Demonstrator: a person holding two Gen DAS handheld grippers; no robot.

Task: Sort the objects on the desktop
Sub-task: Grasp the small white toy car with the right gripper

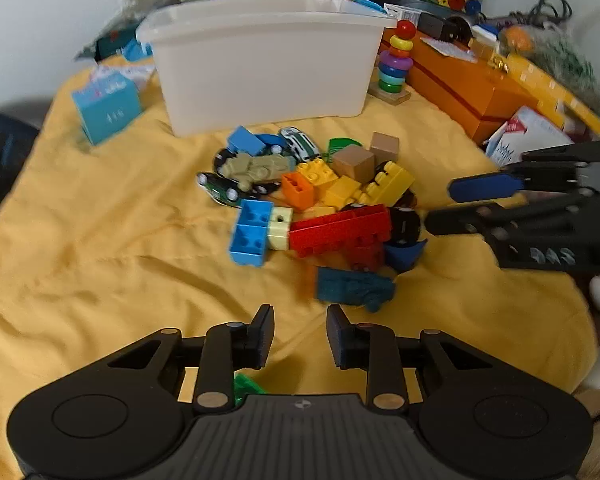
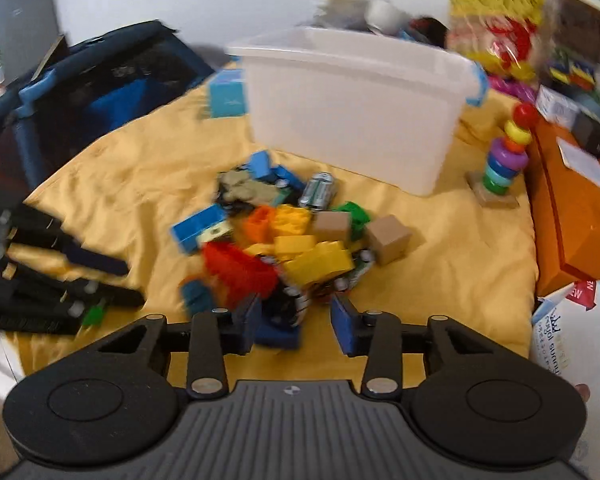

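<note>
The left claw hangs with its 2 fingers parted and nothing between them, just short of a dark teal toy at the near edge of the toy pile. A green piece shows under its left linkage.

The right claw is also parted; its fingers straddle a dark toy car at the pile's near edge, without visibly pressing on it.

The pile lies mid-bench on a yellow cloth: a red brick, blue brick, orange brick, yellow bricks, 2 wooden cubes and a tan toy vehicle.

Behind it stands a white plastic bin, with a ring stacker to its right.
</note>
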